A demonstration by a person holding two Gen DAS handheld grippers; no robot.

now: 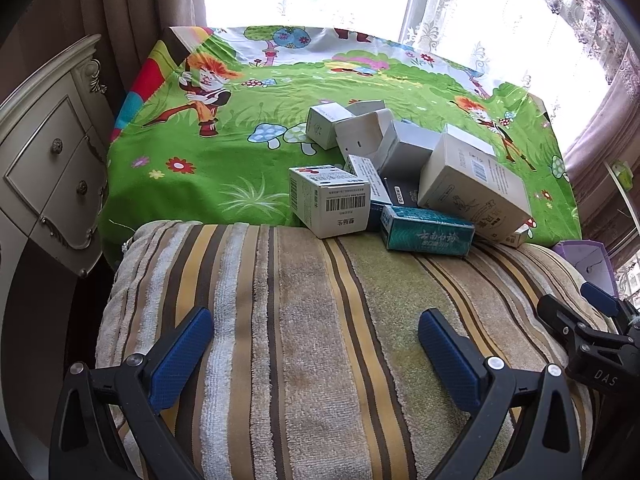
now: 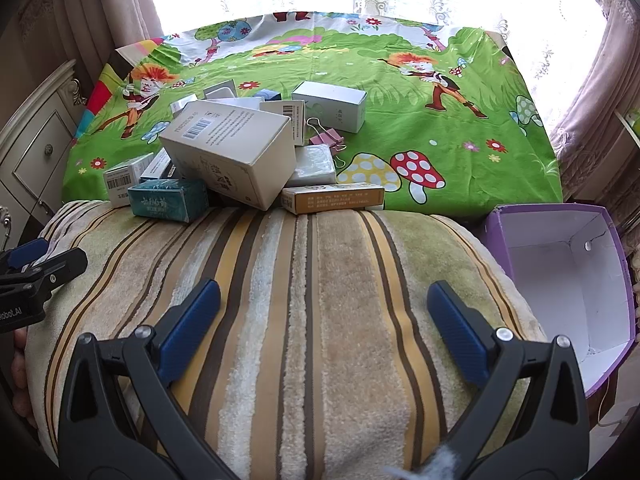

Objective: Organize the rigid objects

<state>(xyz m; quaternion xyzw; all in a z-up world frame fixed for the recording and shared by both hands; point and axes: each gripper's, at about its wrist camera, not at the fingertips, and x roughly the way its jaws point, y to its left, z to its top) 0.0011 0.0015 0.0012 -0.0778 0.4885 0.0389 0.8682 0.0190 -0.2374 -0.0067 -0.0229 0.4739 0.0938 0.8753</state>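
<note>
Hovering both over the striped towel (image 2: pixel 304 320): left gripper (image 1: pixel 316 354) and right gripper (image 2: pixel 324 330) spread wide, holding nothing. Past our fingertips sits the box pile: teal box (image 2: pixel 168 200) nearest, big white box (image 2: pixel 236 156) tilted on top. Purple bin (image 2: pixel 568 276) is right of the right fingers. Cartons look light, stiff and crushable; we'd pinch the teal box across its short sides.

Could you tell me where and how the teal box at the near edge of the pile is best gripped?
Probably across its short width, coming from above. The teal box lies flat and lengthwise on the striped towel, its near face free, but the large white box crowds its far right end, so take the left half.
</note>
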